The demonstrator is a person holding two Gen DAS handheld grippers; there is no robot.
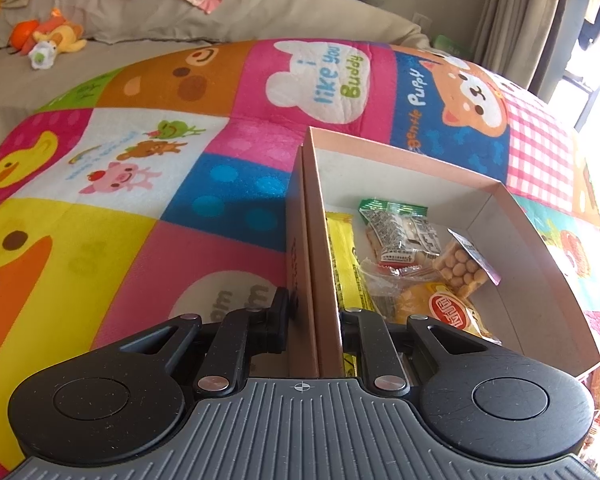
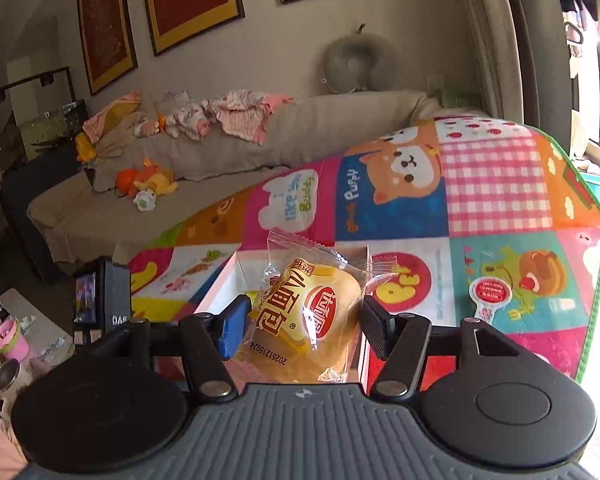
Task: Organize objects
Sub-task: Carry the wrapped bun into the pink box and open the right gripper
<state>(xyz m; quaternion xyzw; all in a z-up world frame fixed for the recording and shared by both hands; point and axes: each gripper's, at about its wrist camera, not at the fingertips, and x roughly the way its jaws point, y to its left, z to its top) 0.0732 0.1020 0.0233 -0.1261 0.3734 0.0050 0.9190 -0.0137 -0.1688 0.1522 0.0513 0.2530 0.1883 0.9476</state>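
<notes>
- My left gripper (image 1: pixel 315 316) is clamped on the near wall of the pink box (image 1: pixel 540 264), one finger outside, one inside; I'm steadying it.
- My right gripper (image 2: pixel 300 320) squeezes a wrapped bread bun (image 2: pixel 312 316) between both pads, gripping it firmly, held up over the box (image 2: pixel 236 276), whose rim shows just behind at 12 o'clock.
- Box sits on the cartoon play mat (image 1: pixel 140 160), toward 3 o'clock in the left wrist view.
- Already inside: yellow stick packet (image 1: pixel 346 264) along the wall at 9 o'clock, green-topped snack pack (image 1: pixel 400 232) toward 12, bag of round biscuits (image 1: pixel 464 268) at 3, another bread bun (image 1: pixel 440 308) at 6, a clear wrapper between them.
- Progress, my read: well along, several snacks boxed, this bun apparently next to go in.
- Left to do: lower bun in, let go. Mat around the box looks free of loose snacks in both views, so maybe the last one; can't tell what lies outside the frames.
- Box has floor space free at the far end, 12 o'clock.
</notes>
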